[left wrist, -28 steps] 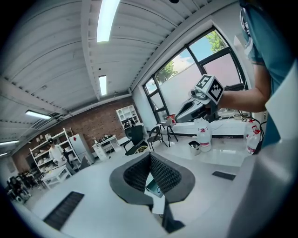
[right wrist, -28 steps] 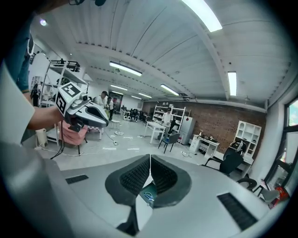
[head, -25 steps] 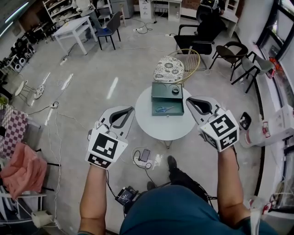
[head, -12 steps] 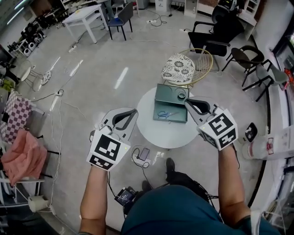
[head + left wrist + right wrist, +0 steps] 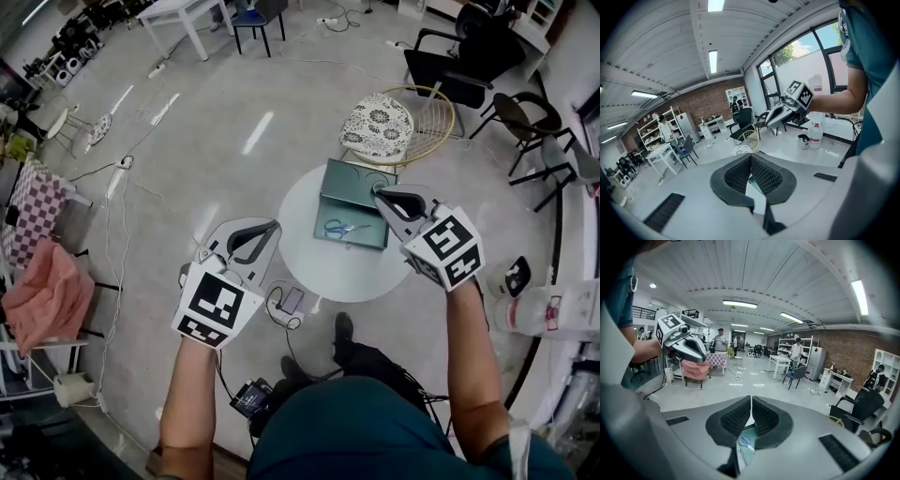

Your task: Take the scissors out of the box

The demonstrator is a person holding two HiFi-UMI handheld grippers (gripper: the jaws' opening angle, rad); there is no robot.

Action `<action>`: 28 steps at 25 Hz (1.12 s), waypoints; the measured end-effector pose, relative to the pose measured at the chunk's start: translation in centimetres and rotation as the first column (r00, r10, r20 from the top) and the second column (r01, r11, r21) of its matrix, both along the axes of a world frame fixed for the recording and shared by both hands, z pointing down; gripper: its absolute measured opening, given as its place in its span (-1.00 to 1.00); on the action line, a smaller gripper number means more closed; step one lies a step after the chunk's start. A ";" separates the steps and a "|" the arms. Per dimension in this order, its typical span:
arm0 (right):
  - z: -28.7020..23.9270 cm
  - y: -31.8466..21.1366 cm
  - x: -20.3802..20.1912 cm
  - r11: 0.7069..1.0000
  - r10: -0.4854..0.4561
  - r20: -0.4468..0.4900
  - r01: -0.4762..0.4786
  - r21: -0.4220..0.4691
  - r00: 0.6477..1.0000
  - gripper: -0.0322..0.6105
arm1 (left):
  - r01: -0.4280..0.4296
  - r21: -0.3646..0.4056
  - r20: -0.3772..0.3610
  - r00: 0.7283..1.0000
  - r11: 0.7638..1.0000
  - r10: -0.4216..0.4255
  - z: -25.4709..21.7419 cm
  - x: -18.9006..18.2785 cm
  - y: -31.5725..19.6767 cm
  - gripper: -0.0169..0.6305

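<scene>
Two grippers are held above the scene, and both pairs of jaws are pressed together with nothing between them. The left gripper (image 5: 265,228) is over the floor at 9 o'clock of the table (image 5: 328,272); the right gripper (image 5: 382,195) is at the 3 o'clock edge of the box (image 5: 345,180). The scissors (image 5: 345,227) are seen lying flat in the 6 o'clock half of the open green box, untouched. In the right gripper view they show just below the closed jaws.

Trouble is judged likeliest at the pick itself. If the jaws are not spread before descent, the scissors would only be pushed about. The blades look thin, hard and slick, and the blue handles are looped and rounded, so a pinch on one loop could let the pair swing open or slip. The box appears shallow, rigid and flat-bottomed. Its low walls could be caught by a jaw, and on the smooth, round white table it might be dragged or tipped. Some hold should be lent by the ribbed black pads (image 5: 738,418).
</scene>
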State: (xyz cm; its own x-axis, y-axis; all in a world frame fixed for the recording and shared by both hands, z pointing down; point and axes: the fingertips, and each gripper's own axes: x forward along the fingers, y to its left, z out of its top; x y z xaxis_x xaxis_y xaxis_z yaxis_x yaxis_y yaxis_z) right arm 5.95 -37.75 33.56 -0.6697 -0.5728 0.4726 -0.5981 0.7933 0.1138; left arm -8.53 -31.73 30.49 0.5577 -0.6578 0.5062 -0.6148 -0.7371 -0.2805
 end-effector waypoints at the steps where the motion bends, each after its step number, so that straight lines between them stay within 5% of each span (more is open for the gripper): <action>1: 0.6 -0.7 0.0 1.000 -0.007 -0.002 0.007 -0.008 1.000 -0.78 | 0.004 -0.008 0.003 1.000 1.000 -0.004 0.4 0.0 -0.5 -0.89; 28: 23.7 -10.5 -5.2 0.938 -0.257 -0.113 0.220 -0.268 0.960 -0.78 | 0.115 -0.204 0.003 0.993 0.972 -0.117 16.1 -3.5 -7.5 -0.89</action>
